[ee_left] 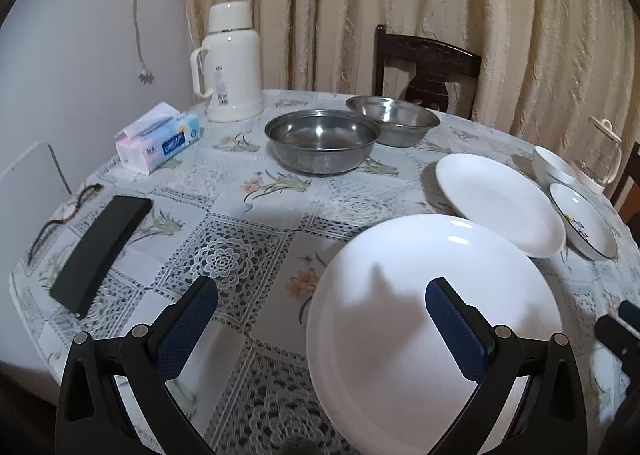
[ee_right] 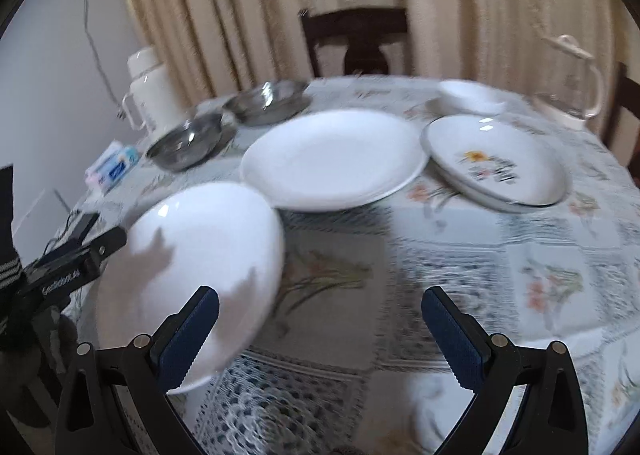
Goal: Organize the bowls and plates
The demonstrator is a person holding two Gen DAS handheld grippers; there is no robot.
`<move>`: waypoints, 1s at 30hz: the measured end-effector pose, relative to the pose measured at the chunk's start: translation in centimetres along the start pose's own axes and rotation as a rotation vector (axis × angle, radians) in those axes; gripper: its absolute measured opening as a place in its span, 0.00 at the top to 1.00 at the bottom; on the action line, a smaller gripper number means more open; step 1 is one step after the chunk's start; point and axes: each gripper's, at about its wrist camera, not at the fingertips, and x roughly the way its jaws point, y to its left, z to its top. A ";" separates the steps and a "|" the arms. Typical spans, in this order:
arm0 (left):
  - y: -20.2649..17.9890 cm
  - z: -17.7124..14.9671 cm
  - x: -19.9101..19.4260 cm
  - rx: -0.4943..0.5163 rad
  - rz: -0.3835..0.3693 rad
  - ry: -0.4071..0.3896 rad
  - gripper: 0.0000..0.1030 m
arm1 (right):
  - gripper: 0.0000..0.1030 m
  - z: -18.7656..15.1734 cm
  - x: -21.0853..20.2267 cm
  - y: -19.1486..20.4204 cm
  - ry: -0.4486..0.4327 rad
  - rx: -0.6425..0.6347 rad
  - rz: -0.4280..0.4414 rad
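Note:
A large white plate (ee_left: 400, 335) lies nearest on the round table, its far edge meeting a second white plate (ee_left: 500, 203). Further right are a flower-printed plate (ee_left: 584, 223) and a small white bowl (ee_left: 554, 171). Two steel bowls (ee_left: 322, 139) (ee_left: 392, 123) sit at the back. My left gripper (ee_left: 320, 291) is open, its right finger above the near plate and holding nothing. In the blurred right wrist view, my right gripper (ee_right: 320, 303) is open and empty, with the near plate (ee_right: 192, 267) by its left finger. Beyond it are the second plate (ee_right: 334, 159), flower plate (ee_right: 496, 163) and bowl (ee_right: 470, 97).
At the back left stand a white thermos (ee_left: 230, 63) and a tissue pack (ee_left: 158, 137). A black case (ee_left: 100, 251) and a cord lie near the left edge. A glass jug (ee_left: 604, 159) is at the far right. A dark chair (ee_left: 428, 67) stands behind the table.

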 end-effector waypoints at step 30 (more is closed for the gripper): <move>1.3 0.0 6.6 0.028 -0.106 0.213 0.00 | 0.00 1.0 4.7 0.4 0.143 -0.074 0.149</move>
